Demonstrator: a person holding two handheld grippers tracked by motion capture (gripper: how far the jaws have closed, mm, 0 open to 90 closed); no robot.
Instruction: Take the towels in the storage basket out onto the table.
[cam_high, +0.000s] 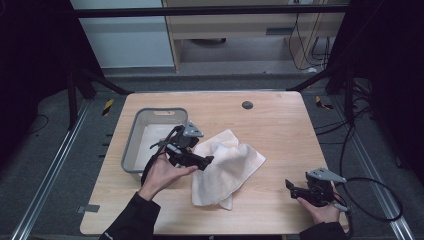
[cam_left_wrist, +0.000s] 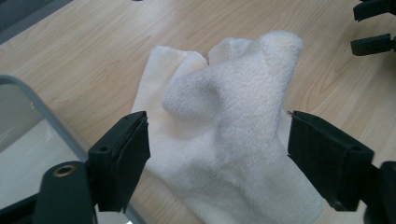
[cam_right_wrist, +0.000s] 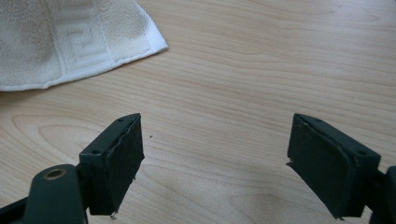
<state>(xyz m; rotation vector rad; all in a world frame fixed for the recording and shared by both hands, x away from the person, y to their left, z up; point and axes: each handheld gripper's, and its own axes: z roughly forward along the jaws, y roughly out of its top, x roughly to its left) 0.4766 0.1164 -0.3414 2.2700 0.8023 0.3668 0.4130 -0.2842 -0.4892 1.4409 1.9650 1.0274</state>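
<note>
Now the left gripper (cam_left_wrist: 218, 154), jaws apart, is hovering over the towel (cam_left_wrist: 233, 135) crumpled just ahead of it on the bench (cam_high: 280, 125). Descending squarely should pinch a raised fold. The right gripper (cam_right_wrist: 215, 163) is idling, jaws apart.

fluffy white terry cloth towel (cam_left_wrist: 224, 140), smooth pale wood-grain table (cam_right_wrist: 261, 70), grey plastic basin (cam_high: 131, 145), matt black gripper pads (cam_right_wrist: 119, 158)

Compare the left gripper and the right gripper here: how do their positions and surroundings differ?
The left gripper sits at the white towel, beside the grey bin; the right gripper hangs over bare table near the front right corner. The towel lies between the left one's jaws; wood lies between the right one's. Both are open and hold nothing.
</note>
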